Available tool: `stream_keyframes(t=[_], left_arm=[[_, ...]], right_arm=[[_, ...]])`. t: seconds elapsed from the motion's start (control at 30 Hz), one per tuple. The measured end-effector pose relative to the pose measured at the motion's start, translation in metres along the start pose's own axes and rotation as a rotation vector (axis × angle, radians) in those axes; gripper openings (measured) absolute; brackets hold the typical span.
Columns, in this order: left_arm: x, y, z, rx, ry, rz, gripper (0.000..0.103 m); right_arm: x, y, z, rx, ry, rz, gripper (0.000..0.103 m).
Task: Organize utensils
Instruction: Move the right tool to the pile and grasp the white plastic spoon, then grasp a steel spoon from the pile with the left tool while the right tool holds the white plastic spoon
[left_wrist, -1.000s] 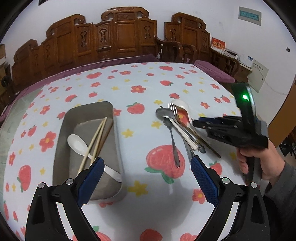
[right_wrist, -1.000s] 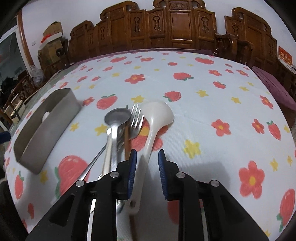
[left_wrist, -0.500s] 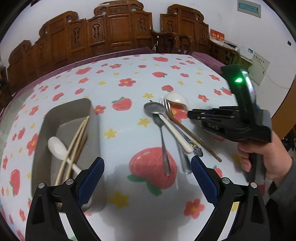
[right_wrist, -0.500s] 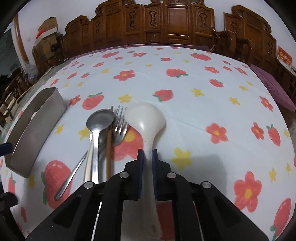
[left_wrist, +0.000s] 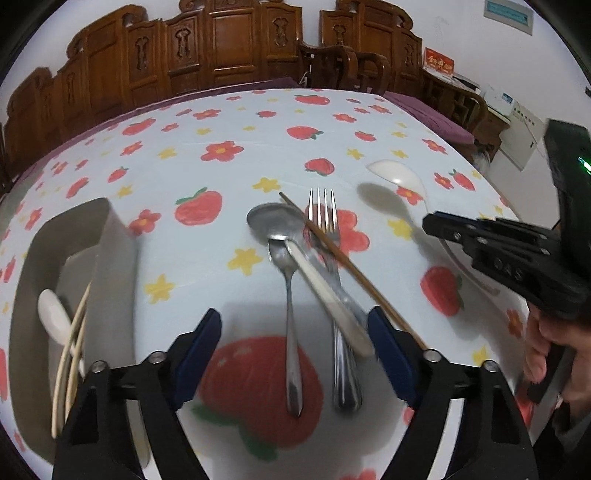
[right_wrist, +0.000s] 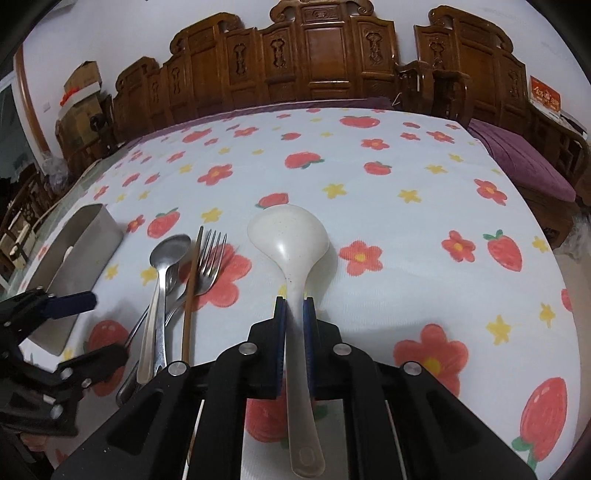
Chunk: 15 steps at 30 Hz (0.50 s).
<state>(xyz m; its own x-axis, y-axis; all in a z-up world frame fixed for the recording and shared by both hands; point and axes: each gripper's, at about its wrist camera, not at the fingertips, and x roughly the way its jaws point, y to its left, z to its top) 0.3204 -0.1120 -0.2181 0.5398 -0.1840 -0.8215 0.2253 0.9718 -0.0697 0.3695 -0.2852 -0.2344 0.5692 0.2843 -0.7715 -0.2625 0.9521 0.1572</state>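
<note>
Right wrist: right tongs (right_wrist: 294, 310) clamp white ladle (right_wrist: 290, 240), bowl pointing away; left tongs (left_wrist: 295, 332) apart, closing.

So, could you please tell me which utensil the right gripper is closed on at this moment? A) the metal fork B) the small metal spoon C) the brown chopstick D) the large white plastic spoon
D: the right gripper has its blue fingers pressed on the handle of the large white plastic spoon, while the metal fork, the brown chopstick and the small metal spoon lie on the tablecloth beside it.
</note>
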Motion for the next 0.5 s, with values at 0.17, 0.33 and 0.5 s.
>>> stream_keyframes(t=[0.17, 0.33, 0.5], left_arm=[[0.013, -0.002, 0.013, -0.024, 0.010, -0.004, 0.061], [0.018, -0.004, 0.023, -0.064, 0.009, -0.044, 0.037], [0.022, -0.016, 0.025, -0.047, 0.016, -0.068, 0.027]], right_arm=[[-0.001, 0.001, 0.003, -0.003, -0.010, 0.003, 0.011], [-0.004, -0.001, 0.005, -0.003, -0.022, 0.002, 0.011], [-0.006, -0.006, 0.006, 0.011, -0.026, 0.006, 0.011]])
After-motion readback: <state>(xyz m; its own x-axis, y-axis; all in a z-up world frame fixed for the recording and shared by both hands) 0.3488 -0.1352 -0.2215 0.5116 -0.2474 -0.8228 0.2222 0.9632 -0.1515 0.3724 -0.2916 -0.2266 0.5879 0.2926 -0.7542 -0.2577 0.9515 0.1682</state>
